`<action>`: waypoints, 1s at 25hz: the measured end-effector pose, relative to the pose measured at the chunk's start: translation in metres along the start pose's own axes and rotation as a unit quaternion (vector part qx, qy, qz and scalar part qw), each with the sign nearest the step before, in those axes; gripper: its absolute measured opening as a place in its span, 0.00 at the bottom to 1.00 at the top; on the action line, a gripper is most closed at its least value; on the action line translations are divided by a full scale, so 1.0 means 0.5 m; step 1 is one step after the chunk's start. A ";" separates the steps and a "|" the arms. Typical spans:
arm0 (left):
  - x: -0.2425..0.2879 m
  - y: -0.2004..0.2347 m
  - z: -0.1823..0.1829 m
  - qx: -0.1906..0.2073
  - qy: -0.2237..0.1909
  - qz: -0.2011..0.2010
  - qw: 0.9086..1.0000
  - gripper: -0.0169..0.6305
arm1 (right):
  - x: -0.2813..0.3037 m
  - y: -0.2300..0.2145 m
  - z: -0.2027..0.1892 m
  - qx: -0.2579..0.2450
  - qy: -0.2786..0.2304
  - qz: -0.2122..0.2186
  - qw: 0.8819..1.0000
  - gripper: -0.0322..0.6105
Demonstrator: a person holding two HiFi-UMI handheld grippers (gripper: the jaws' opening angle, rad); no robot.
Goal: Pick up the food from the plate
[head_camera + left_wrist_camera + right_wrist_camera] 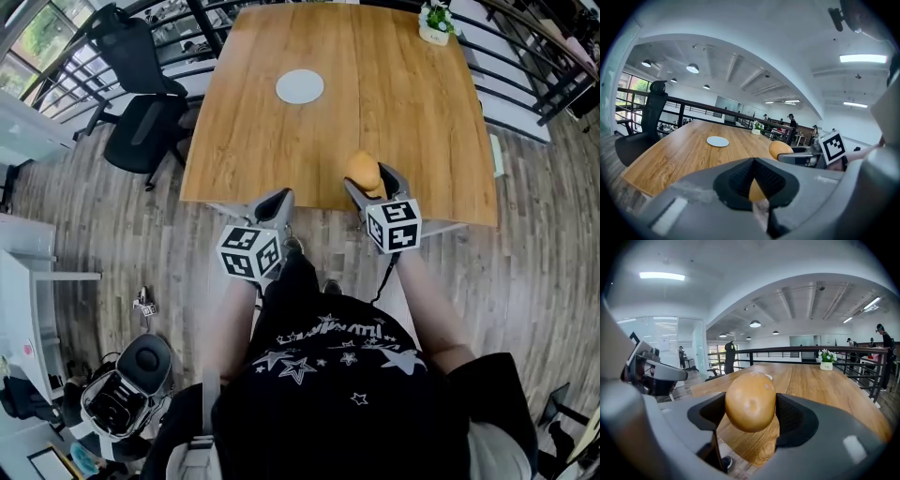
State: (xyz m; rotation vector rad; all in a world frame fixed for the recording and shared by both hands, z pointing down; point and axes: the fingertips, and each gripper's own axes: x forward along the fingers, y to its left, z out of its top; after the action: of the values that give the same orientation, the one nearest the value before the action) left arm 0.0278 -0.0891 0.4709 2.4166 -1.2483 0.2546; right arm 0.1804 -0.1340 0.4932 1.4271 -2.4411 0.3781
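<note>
**Right gripper holds the food clear of the empty plate**

The right gripper's jaws are clamped on the food, a smooth, golden-brown, egg-shaped bun. The dark pads press on its left and right sides. Its long axis stands roughly upright between them, so the grip runs across its narrower width, and the top half sticks up above the jaws.

The left gripper is empty. Its pads sit together with only a thin wedge of wood colour showing between them, and it hangs level with the right one, just beside it.

Seen from the head camera, the right gripper carries the food in the air over the near edge of the wooden table. The left gripper sits at the same edge.

The white plate lies flat and bare, well apart from both grippers, farther along the table and a little to the left of the held food. By my reading the lift off the plate is done, and only the right hand has any hold on the food.

A small potted plant stands at the far right corner. A black office chair stands on the floor to the table's left.
</note>
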 end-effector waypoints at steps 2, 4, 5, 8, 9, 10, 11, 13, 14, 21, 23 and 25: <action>-0.014 0.005 -0.003 0.002 0.002 0.004 1.000 0.03 | 0.001 0.016 0.000 -0.007 -0.001 0.006 1.000 0.57; -0.024 0.011 -0.008 0.002 0.003 0.008 1.000 0.03 | 0.001 0.031 -0.002 -0.011 -0.001 0.012 1.000 0.57; -0.029 0.012 -0.011 0.000 0.003 0.009 1.000 0.03 | 0.001 0.038 -0.005 -0.013 -0.001 0.014 1.000 0.57; -0.039 0.016 -0.017 -0.006 0.000 0.010 1.000 0.03 | -0.003 0.054 -0.012 -0.029 0.000 0.013 1.000 0.57; -0.040 0.017 -0.019 -0.007 0.000 0.010 1.000 0.03 | -0.004 0.058 -0.013 -0.033 0.000 0.012 0.999 0.57; -0.041 0.018 -0.022 -0.007 0.000 0.009 1.000 0.03 | -0.004 0.062 -0.015 -0.034 0.000 0.011 0.999 0.57; -0.041 0.020 -0.025 -0.008 0.001 0.007 1.000 0.03 | -0.004 0.066 -0.018 -0.033 0.001 0.010 0.999 0.57; -0.046 0.022 -0.033 -0.008 0.003 0.001 1.000 0.03 | -0.005 0.075 -0.027 -0.032 0.006 0.006 0.999 0.57; -0.049 0.022 -0.036 -0.009 0.004 -0.002 1.000 0.03 | -0.007 0.079 -0.031 -0.031 0.009 0.003 0.999 0.57; -0.105 0.025 -0.058 -0.007 0.018 -0.028 0.999 0.03 | -0.047 0.133 -0.038 -0.030 0.016 -0.026 0.999 0.57; -0.120 0.023 -0.065 -0.006 0.020 -0.032 0.999 0.03 | -0.061 0.145 -0.039 -0.029 0.014 -0.034 0.999 0.57; -0.134 0.014 -0.072 -0.003 0.021 -0.039 0.999 0.03 | -0.078 0.155 -0.047 -0.022 0.014 -0.040 0.999 0.57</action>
State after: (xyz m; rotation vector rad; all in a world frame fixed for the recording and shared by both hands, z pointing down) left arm -0.0160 -0.0274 0.4823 2.4350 -1.1335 0.2770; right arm 0.1334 -0.0574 0.4944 1.4857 -2.3472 0.3226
